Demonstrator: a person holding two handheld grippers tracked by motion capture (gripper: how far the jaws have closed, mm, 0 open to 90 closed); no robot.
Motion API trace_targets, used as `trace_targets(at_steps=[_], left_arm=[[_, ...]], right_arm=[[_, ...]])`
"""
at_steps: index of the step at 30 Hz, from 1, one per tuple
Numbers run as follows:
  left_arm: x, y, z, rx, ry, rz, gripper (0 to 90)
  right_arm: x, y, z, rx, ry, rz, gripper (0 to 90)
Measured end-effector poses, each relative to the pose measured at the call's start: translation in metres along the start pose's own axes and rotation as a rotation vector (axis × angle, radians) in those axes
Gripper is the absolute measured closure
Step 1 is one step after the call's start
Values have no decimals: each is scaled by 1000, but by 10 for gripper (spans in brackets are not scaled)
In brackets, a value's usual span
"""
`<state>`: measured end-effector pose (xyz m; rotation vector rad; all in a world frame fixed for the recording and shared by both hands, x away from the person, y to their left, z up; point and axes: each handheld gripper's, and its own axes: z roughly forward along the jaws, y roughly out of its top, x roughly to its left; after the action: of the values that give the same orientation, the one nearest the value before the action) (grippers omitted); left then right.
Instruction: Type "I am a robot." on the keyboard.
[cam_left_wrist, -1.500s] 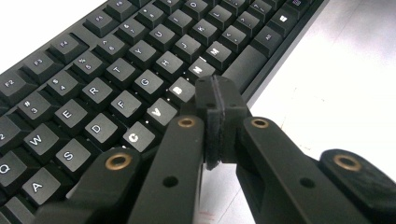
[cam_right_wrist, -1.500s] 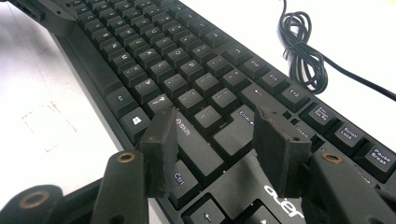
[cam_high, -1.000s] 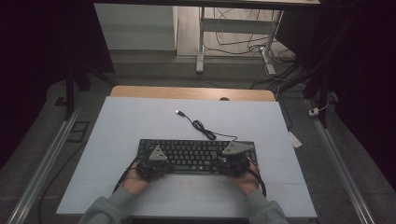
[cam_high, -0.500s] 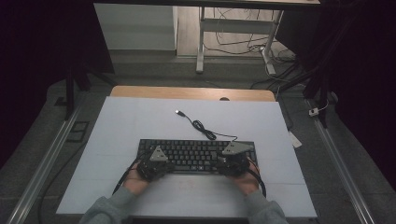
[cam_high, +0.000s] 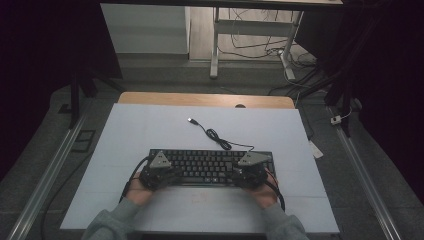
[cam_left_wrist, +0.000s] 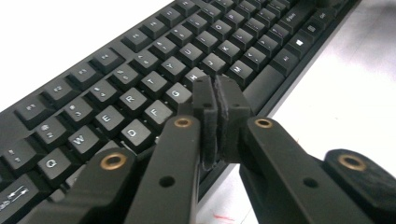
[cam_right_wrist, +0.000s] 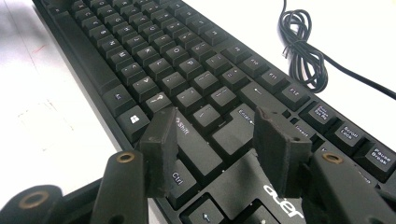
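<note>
A black keyboard (cam_high: 210, 167) is lying flat on the white table (cam_high: 150, 130), near the person's edge and roughly centred, its long side running left to right. The person is holding the left gripper (cam_high: 167, 176) over the keyboard's left end and the right gripper (cam_high: 245, 176) over its right end, each hand (cam_high: 137, 190) behind its tool at the near rim.

In the left gripper view the two jaws are pressed together with nothing between them, their tips (cam_left_wrist: 215, 95) hovering just above the letter keys around G and H (whether they are touching a key cannot be told).

In the right gripper view the jaws are standing apart, released, with the Shift (cam_right_wrist: 183, 130) and Enter keys showing in the gap between the pads (cam_right_wrist: 161, 140); the Ctrl key (cam_right_wrist: 180, 179) is sitting just below the left pad.

The keyboard's cable (cam_high: 215, 135) is trailing from its far edge across the table in a loose coil, its plug (cam_high: 191, 120) lying well apart from the keyboard.
</note>
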<state>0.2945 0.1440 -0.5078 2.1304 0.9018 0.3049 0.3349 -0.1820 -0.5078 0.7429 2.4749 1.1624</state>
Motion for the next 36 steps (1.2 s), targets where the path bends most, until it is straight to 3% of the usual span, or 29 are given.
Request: trace_targets(at_steps=[8,11,36], left_arm=[[5,0,-2,-13,11,-31,598],[6,-1,-2,-7,21,-38,546],[19,-2,-10,-21,42,-77,483]], right_arm=[[1,0,1,10,-6,-6,495],[1,0,2,12,-6,-8,494],[0,0,1,13,-13,-7,494]])
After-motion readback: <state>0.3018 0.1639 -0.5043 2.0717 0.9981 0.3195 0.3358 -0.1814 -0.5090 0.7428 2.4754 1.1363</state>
